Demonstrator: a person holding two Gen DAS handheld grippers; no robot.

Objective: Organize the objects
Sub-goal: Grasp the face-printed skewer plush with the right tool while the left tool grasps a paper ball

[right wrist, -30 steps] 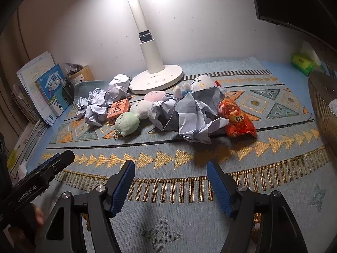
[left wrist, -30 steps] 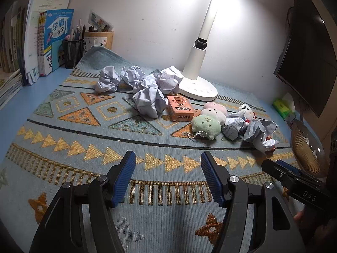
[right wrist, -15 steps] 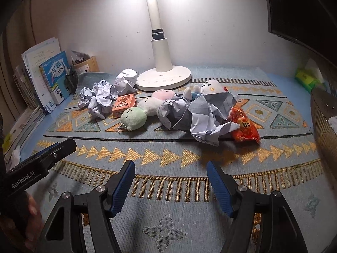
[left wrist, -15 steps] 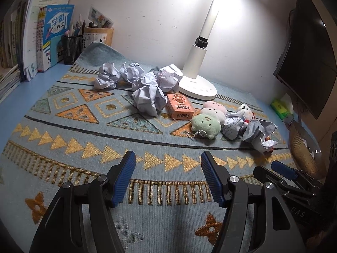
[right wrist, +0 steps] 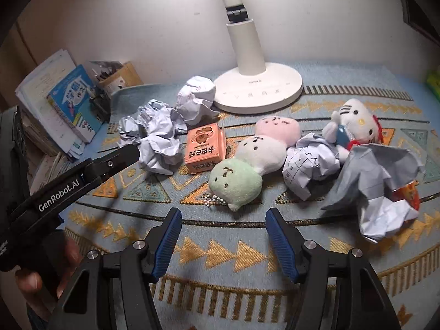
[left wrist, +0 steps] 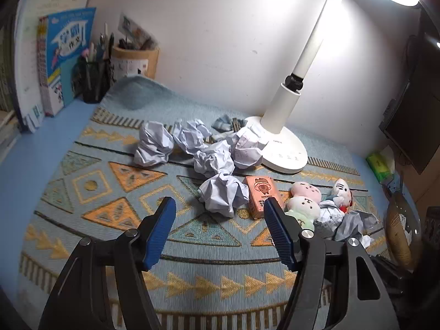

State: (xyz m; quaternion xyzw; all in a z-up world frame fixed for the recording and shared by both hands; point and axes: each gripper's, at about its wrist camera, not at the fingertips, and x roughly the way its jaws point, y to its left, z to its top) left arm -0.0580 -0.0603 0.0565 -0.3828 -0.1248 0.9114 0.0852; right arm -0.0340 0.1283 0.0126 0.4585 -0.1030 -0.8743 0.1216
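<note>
Orange box point(right wrist: 205, 148) flat on rug point(right wrist: 236, 250), long axis toward lamp point(right wrist: 255, 88); both claws point(left wrist: 220, 228) point(right wrist: 222, 236) apart, empty.

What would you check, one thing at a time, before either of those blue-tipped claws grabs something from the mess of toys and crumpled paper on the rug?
1. Left gripper open and empty: ok.
2. Right gripper open and empty: ok.
3. Nearest crumpled paper ball ahead of the left gripper, not buried: ok, though it touches the orange box.
4. Green plush straight ahead of the right gripper with bare rug between: ok.
5. Grippers apart from each other: ok, the left one sits off to the side in the right wrist view.
6. A bin or spot to sort things into: cannot tell.
</note>
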